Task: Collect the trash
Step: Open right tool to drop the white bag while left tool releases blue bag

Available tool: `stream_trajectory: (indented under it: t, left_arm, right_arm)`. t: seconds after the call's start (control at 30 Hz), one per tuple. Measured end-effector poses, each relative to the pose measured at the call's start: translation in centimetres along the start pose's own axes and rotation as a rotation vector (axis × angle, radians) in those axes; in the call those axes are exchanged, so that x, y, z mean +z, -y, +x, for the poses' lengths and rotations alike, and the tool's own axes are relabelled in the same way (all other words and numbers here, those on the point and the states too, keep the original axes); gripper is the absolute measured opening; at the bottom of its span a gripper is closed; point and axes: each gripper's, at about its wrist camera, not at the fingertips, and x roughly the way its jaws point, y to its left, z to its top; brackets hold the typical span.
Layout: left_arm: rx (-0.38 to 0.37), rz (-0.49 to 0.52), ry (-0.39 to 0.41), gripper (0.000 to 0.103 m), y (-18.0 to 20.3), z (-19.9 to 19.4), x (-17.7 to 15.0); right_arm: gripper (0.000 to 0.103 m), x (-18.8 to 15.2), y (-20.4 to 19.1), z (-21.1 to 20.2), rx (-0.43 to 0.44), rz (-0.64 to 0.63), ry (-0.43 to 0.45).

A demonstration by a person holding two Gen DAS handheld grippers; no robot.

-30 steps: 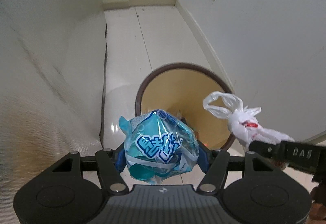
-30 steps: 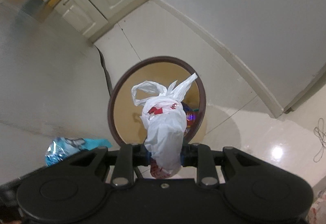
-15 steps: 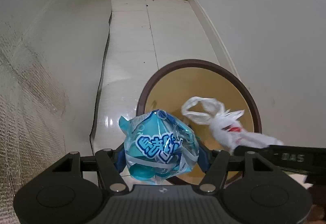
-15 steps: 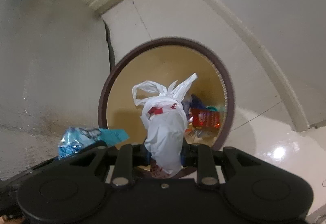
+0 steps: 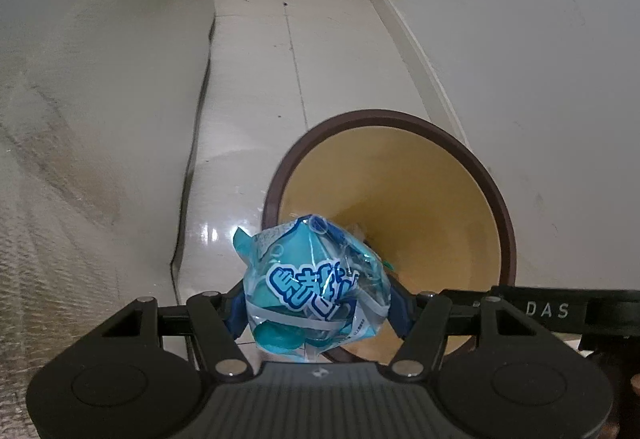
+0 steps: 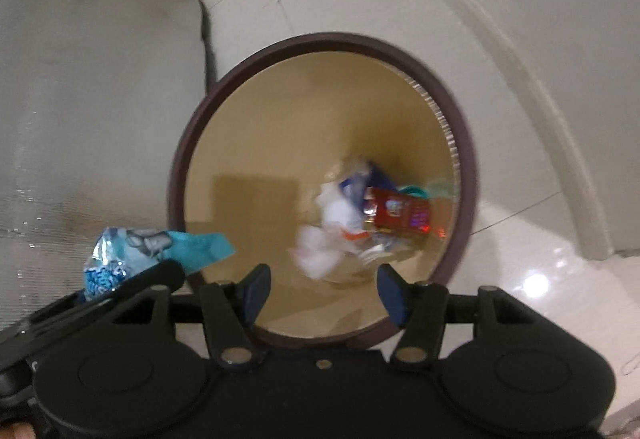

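The right tool (image 6: 322, 293), at the bottom centre of its view, is opening its jaws with nothing between them now: the knotted white plastic bag (image 6: 328, 235) it gripped a second ago is a blur dropping inside the brown-rimmed trash bin (image 6: 320, 41). One piece is binned. The left tool (image 5: 316, 309) still clamps the blue snack wrapper (image 5: 312, 281) over the near rim, lower centre, probably next to drop.

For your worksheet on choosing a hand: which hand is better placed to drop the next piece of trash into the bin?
Left. Its claw grips the blue wrapper at the bin rim; the right claw, opening, holds nothing.
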Motion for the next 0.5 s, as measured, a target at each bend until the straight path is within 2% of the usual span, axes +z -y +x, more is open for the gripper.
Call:
stream_trajectory:
  t: [0.17, 0.23, 0.27, 0.5]
  left_arm:
    - [-0.031, 0.037, -0.011, 0.069, 0.8, 0.5, 0.0]
    - [-0.026, 0.046, -0.032, 0.082, 0.8, 0.9, -0.1]
    - [-0.018, 0.05, -0.043, 0.084, 0.9, 1.1, -0.2]
    - [-0.005, 0.079, -0.075, 0.091, 0.9, 1.6, -0.2]
  right_arm:
    - [0.059, 0.2, 0.8, -0.7, -0.021, 0.017, 0.042]
    - [0.059, 0.2, 1.0, -0.7, -0.023, 0.019, 0.043]
    - [0.059, 0.1, 1.1, -0.7, -0.026, 0.017, 0.042]
    - [0.059, -0.2, 0.7, -0.5, -0.052, -0.021, 0.036]
